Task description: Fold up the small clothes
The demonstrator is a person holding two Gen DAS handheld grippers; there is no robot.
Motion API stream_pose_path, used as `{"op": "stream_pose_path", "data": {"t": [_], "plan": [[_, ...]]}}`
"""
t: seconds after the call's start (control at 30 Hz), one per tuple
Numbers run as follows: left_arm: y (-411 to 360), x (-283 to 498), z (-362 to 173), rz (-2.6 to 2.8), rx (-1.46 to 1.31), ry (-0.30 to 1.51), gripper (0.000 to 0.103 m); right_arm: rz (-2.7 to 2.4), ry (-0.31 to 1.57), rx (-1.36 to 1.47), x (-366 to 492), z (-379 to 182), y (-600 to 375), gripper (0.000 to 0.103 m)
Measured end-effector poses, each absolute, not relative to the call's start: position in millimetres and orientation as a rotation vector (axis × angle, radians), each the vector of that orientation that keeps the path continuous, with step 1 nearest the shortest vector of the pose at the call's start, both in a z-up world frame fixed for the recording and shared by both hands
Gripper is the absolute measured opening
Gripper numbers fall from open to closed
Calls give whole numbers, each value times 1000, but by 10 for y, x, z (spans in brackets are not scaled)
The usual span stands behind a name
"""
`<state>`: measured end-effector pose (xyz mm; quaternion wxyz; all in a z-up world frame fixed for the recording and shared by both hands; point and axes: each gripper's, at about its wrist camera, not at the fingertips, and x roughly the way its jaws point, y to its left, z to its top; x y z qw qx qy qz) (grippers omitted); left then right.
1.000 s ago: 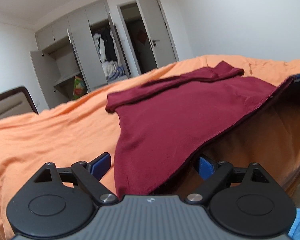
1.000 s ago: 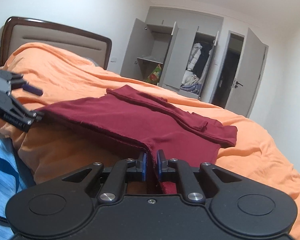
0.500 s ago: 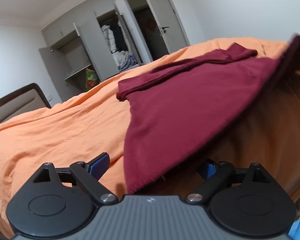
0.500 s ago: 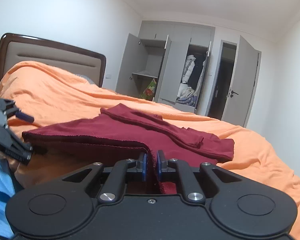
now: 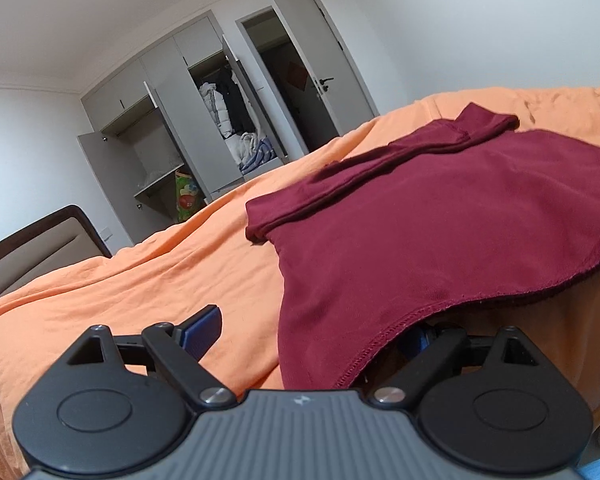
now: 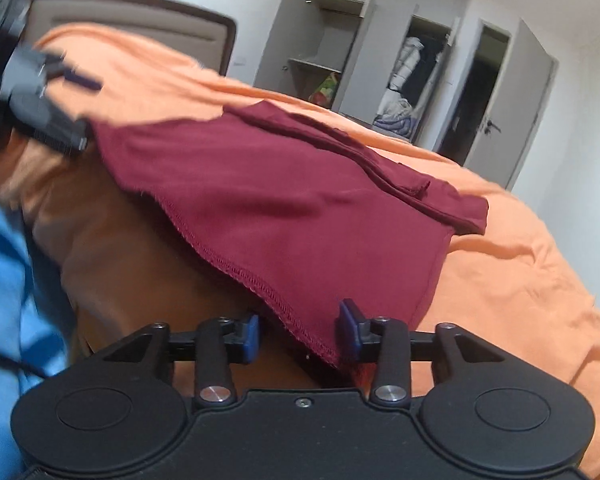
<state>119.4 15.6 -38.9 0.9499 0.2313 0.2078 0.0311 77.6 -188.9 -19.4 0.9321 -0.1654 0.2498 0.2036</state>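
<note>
A dark red small garment point(image 5: 440, 220) lies spread on the orange bed cover point(image 5: 140, 280), with a folded band along its far edge. My left gripper point(image 5: 312, 330) is open at the garment's near left corner. Its left finger point(image 5: 204, 324) rests over the cover, and its right finger is mostly hidden under the stitched hem. In the right wrist view the garment point(image 6: 280, 200) hangs over the bed edge. My right gripper point(image 6: 300, 330) is open, and the hem corner droops loose between its blue pads. The left gripper point(image 6: 48, 96) shows blurred at the garment's far left corner.
A grey wardrobe point(image 5: 188, 128) with open doors and an open room door point(image 5: 300, 80) stand beyond the bed. The padded headboard point(image 6: 132, 24) is at one end. Blue fabric point(image 6: 8, 280) shows beside the bed edge at lower left.
My right gripper has opened and let go of the hem that it pinched before. The lifted near edge has sunk onto the bed. The left gripper stays open and has moved in the right wrist view.
</note>
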Motion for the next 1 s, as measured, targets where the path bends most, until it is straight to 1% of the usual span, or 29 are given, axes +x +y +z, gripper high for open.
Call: {"op": "stream_pose_path", "data": {"t": [0.03,0.07,0.13,0.2,0.27,0.3,0.33,0.37,0.43,0.53,0.7,1.0], "plan": [[171,1196,-376,50,466,422,87,416,507,-361,757,-206,-1879,52],[189,1211,-366,41,463,422,85,414,504,-379,745,-220,-1873,53],[196,1202,-354,27,468,414,77,399,488,-416,734,-238,-1883,53],[192,1183,-343,14,478,399,71,372,465,-440,705,-238,-1892,51],[180,1157,-344,0,496,381,61,356,451,-451,689,-238,-1911,50],[172,1147,-348,-11,506,378,54,349,442,-455,678,-238,-1925,43],[163,1139,-352,-24,512,377,44,343,435,-459,668,-238,-1934,33],[156,1130,-358,-38,516,378,39,340,431,-460,657,-234,-1938,29],[140,1118,-367,-43,523,374,12,333,421,-444,665,-204,-1962,15],[91,1053,-304,-1,515,317,5,320,388,-367,668,-97,-2045,10],[22,945,-114,33,506,218,4,261,285,-306,635,161,-2164,8],[49,658,495,-8,425,119,4,214,118,-310,391,683,-2342,7]]}}
